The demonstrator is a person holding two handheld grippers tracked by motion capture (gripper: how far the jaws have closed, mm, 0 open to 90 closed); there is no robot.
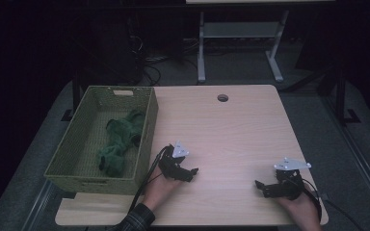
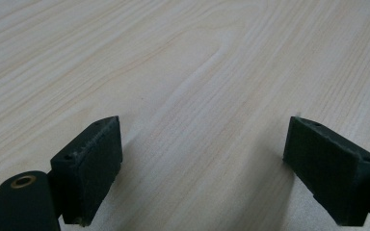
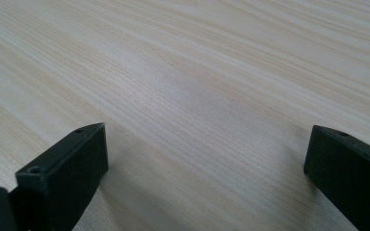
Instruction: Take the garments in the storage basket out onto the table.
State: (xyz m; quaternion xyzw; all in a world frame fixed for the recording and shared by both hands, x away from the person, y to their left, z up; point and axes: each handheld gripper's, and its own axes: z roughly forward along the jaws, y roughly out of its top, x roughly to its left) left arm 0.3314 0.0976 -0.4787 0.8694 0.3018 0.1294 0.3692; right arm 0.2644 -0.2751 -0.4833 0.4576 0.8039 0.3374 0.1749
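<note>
Both grippers rest low on the desk [image 1: 231,130], nothing held. Left gripper [image 1: 191,172] sits just beside the near right corner of the basket [image 1: 147,139]; its two black jaws stand wide apart in the left gripper view, only bare wood between the fingers [image 2: 89,166]. Right gripper [image 1: 259,185] is well apart from the basket, toward the desk's near right corner; the fingers [image 3: 67,173] are also spread wide, with nothing between them.

The thing nearest in play is the green cloth [image 1: 120,139], lying crumpled inside the basket, along its right wall, from the middle toward the near end. It is not touched by either gripper.

Step, as a judgement: an idle or rest pose, either with the cloth already dropped in the basket or with a pick not yet begun; the frames do not settle which. If a pick comes next, the left gripper is the closer one: it would need to lift over the basket's right wall, come down into the pile, and pinch a raised fold.

Materials: the basket is rectangular, olive-green woven mesh with a cut-out handle at its far end and looks stiff. The cloth is soft, limp, bunched, probably knit or fleece. The desk is pale wood-grain laminate, smooth, with rounded corners and a round cable hole [image 1: 222,97] beyond the basket's far right corner. Finger pads look matte black, flat and blocky.
</note>
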